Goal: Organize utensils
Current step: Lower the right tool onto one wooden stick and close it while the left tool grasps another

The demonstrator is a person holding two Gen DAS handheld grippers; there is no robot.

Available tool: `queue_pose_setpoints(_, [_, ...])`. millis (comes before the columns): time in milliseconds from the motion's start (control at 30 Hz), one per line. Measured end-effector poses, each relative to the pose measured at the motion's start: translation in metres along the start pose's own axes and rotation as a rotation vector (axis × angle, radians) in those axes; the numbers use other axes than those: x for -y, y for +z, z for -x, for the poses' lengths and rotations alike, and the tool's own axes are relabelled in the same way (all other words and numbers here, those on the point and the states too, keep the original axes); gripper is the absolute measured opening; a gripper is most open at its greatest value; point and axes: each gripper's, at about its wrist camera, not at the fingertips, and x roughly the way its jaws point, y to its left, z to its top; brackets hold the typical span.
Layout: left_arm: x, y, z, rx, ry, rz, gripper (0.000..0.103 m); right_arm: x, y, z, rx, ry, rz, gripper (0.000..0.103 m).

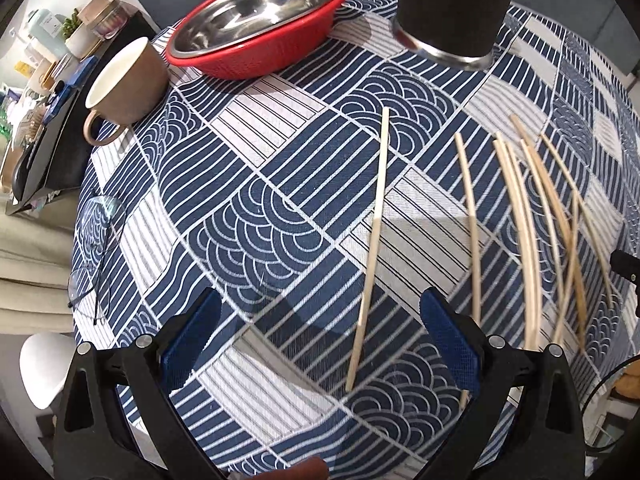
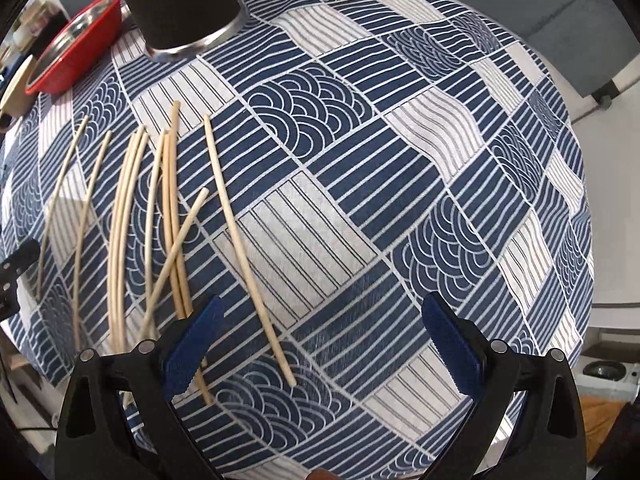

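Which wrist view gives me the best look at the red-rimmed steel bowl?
The left wrist view. The red-rimmed steel bowl shows nearly whole there, its shiny inside and red rim clear, beside the brown mug. The right wrist view catches only part of it at the upper left edge, cut off by the black cup.

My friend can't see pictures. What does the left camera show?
Wooden chopsticks lie scattered on a blue patterned tablecloth, with the open left gripper above them. Behind stand a black cup, red bowl and brown mug.
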Motion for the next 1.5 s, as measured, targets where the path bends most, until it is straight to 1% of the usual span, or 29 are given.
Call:
queue_pose_setpoints(233, [0.000,0.007,-0.020,-0.039,-0.001,-0.001,0.097,-0.005,0.011,-0.022,-0.025,0.005,0.029,0.095])
queue_pose_setpoints(333, [-0.003,0.010,-0.023,-0.034,-0.021,0.006,0.098,-0.006,0.011,-0.027,-0.019,0.023,0.037,0.095])
queue_pose_setpoints(400, [-0.004,0.011,-0.025,-0.028,-0.029,-0.008,0.099,-0.005,0.013,-0.029,-0.016,0.034,0.033,0.095])
queue_pose_setpoints(467, [-0.008,0.013,-0.027,-0.026,-0.049,-0.002,0.099,0.000,0.015,-0.035,-0.011,0.060,0.023,0.095])
queue_pose_setpoints(533, [-0.018,0.013,-0.033,-0.031,-0.080,0.030,0.099,0.006,0.016,-0.040,-0.008,0.083,0.011,0.095])
queue_pose_setpoints(600, [-0.030,0.011,-0.039,-0.045,-0.128,0.087,0.099,0.010,0.017,-0.045,-0.003,0.097,0.012,0.095])
queue_pose_setpoints(700, [-0.034,0.008,-0.042,-0.021,-0.128,0.079,0.099,0.012,0.017,-0.045,0.006,0.099,0.044,0.095])
queue_pose_setpoints(800, [-0.038,0.005,-0.044,-0.016,-0.131,0.079,0.099,0.018,0.018,-0.050,0.001,0.125,0.031,0.096])
queue_pose_setpoints(933, [-0.041,-0.002,-0.042,-0.014,-0.131,0.071,0.099,0.018,0.018,-0.052,0.004,0.125,0.034,0.097])
queue_pose_setpoints(1000, [-0.045,-0.001,-0.039,-0.026,-0.133,0.068,0.099,0.015,0.018,-0.051,0.005,0.126,0.033,0.097])
queue_pose_setpoints(1033, [-0.039,0.004,-0.042,-0.032,-0.132,0.069,0.099,0.016,0.016,-0.051,0.012,0.126,0.034,0.097])
queue_pose_setpoints(1167, [-0.035,0.009,-0.043,-0.040,-0.131,0.071,0.098,0.012,0.006,-0.041,0.035,0.130,0.053,0.096])
queue_pose_setpoints(1233, [-0.033,0.009,-0.040,-0.025,-0.134,0.056,0.094,0.011,0.000,-0.039,0.045,0.129,0.069,0.093])
queue_pose_setpoints(1267, [-0.032,0.008,-0.038,-0.020,-0.137,0.047,0.088,0.011,-0.003,-0.037,0.053,0.130,0.076,0.088])
queue_pose_setpoints(1300, [-0.031,0.007,-0.035,-0.014,-0.139,0.034,0.080,0.011,-0.006,-0.034,0.058,0.132,0.084,0.078])
queue_pose_setpoints(1333, [-0.031,0.006,-0.033,-0.014,-0.144,0.018,0.076,0.013,-0.008,-0.030,0.063,0.134,0.088,0.071])
queue_pose_setpoints(1400, [-0.029,0.003,-0.029,-0.018,-0.148,-0.014,0.064,0.013,-0.011,-0.024,0.066,0.137,0.095,0.040])
queue_pose_setpoints(1433, [-0.026,0.001,-0.027,-0.016,-0.148,-0.039,0.060,0.014,-0.014,-0.021,0.068,0.141,0.109,0.032])
queue_pose_setpoints(1467, [-0.023,0.000,-0.024,-0.016,-0.153,-0.061,0.050,0.014,-0.016,-0.019,0.069,0.141,0.116,0.018])
queue_pose_setpoints(1500, [-0.020,-0.002,-0.022,-0.018,-0.161,-0.082,0.039,0.014,-0.017,-0.018,0.067,0.139,0.120,0.009])
